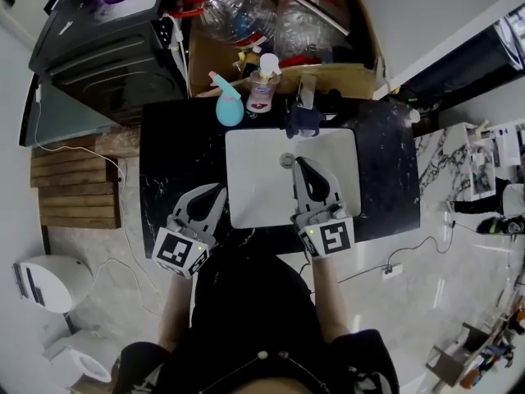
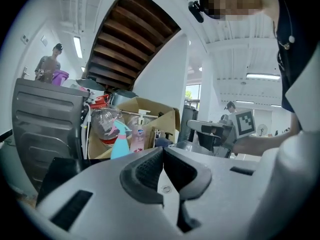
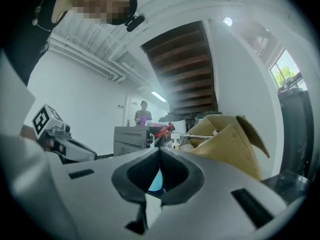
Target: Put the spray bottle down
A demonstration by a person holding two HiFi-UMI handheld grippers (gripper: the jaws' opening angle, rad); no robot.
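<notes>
Head view: teal spray bottle (image 1: 229,105) upright on black counter (image 1: 168,167), behind the sink (image 1: 261,189), beside soap dispenser (image 1: 262,89). Left gripper (image 1: 212,194) and right gripper (image 1: 299,164): jaws closed, empty, apart from the bottle.

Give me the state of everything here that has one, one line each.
Spray bottle: upright on the counter, held by neither claw.
Soap pump bottle: upright, beside the spray bottle.
Cardboard box: open, plastic bottles inside.
Left claw: shut, empty.
Right claw: shut, empty.
</notes>
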